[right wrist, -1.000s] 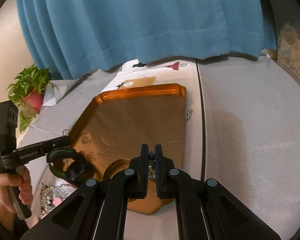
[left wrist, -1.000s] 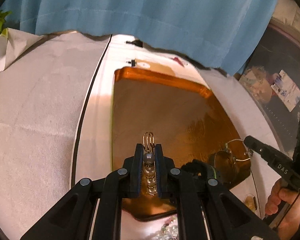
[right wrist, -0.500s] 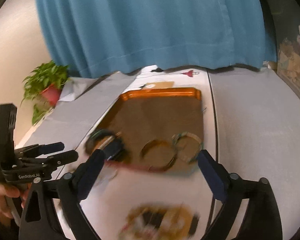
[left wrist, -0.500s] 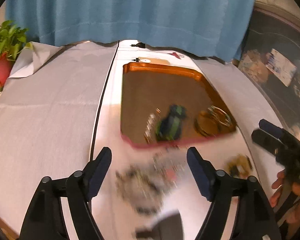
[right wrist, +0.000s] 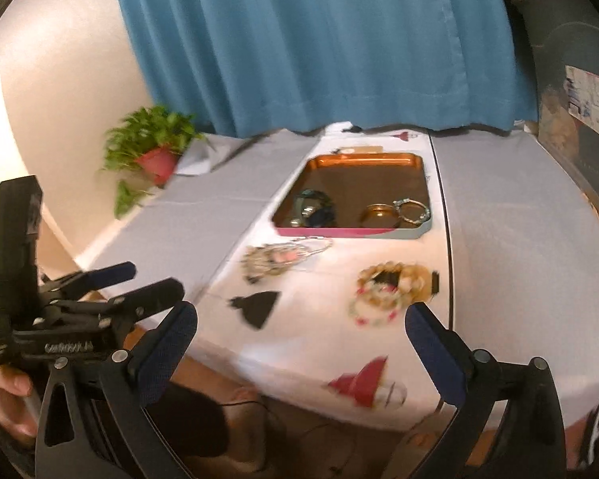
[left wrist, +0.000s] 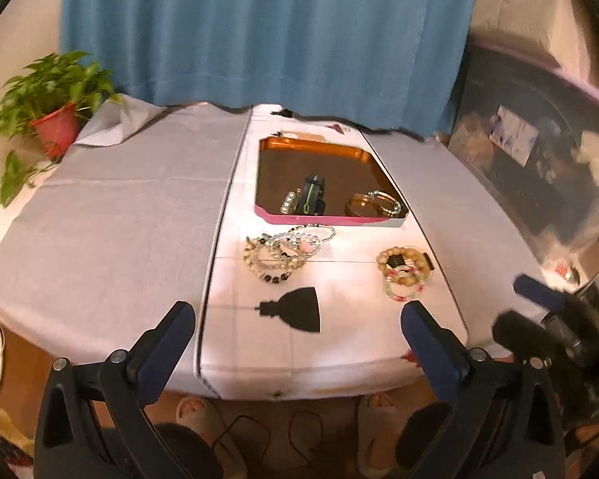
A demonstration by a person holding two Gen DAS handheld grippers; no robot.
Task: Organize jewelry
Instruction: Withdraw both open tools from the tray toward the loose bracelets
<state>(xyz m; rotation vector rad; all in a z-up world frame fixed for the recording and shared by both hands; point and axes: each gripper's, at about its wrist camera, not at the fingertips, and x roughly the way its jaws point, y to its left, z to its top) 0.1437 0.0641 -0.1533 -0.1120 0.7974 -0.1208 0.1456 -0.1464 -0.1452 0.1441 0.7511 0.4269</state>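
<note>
The left tool (left wrist: pixel 298 317) stands with its jaws spread wide and nothing between them; they have just been opening, though the last widening was for the left tool only. The right tool (right wrist: pixel 300 319) is likewise agape and empty, its blue-padded fingers (right wrist: pixel 167 343) framing the near edge of the worktop (left wrist: pixel 100 239).

In the left wrist view, a copper-coloured tray (left wrist: pixel 323 147) sits at about 12 o'clock from the tool, its near rim pink. Inside it, a dark watch with a green stripe (left wrist: pixel 313 198) lies beside a small pearl piece (left wrist: pixel 288 202) at the tray's near left, while a gold bangle (left wrist: pixel 361 204) and a silver bangle (left wrist: pixel 385 201) overlap at the near right.

On the white cloth (left wrist: pixel 339 343) just in front of the tray, a heap of beaded bracelets (left wrist: pixel 277 253) lies at roughly 11 o'clock from the tool. A second cluster of tan and pink beaded bracelets (left wrist: pixel 404 271) lies at 1 o'clock, well apart from the first. A black printed shape (left wrist: pixel 297 309) on the cloth sits between the two heaps, nearer the tool.

A potted plant in a red pot (left wrist: pixel 56 119) stands at 10 o'clock at the far left corner, and a blue curtain (left wrist: pixel 259 32) hangs behind. In the right wrist view, a hand (right wrist: pixel 4 399) grips the left tool's handle at 9 o'clock.
</note>
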